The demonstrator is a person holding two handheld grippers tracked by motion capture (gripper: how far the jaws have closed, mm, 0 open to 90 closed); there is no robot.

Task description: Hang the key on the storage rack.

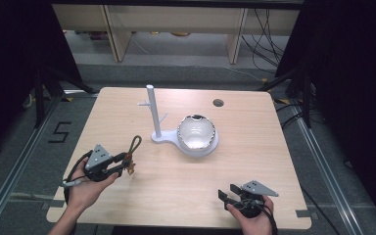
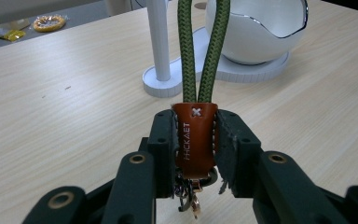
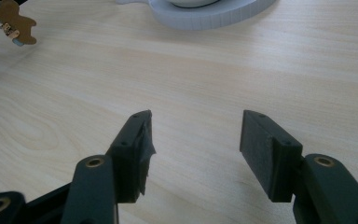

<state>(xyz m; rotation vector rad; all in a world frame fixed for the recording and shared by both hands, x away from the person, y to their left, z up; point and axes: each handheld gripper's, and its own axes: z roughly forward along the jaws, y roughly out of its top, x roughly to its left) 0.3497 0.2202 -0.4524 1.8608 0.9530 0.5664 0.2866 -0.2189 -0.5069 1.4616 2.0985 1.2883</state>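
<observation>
Left gripper view: left gripper (image 2: 195, 140) clamped on the keychain (image 2: 195, 140) at frame centre, pads pressing its brown leather sleeve, white stitched cross and stamped lettering visible. Olive braided cord loop runs up out of frame; metal clasps hang below. High view puts it lower left on the table (image 1: 176, 186). Right gripper (image 3: 195, 140) jaws wide, nothing between, lower right.

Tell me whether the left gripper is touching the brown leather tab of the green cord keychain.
Touching. In the left gripper view the left gripper has both pads pressed against the leather tab.
</observation>
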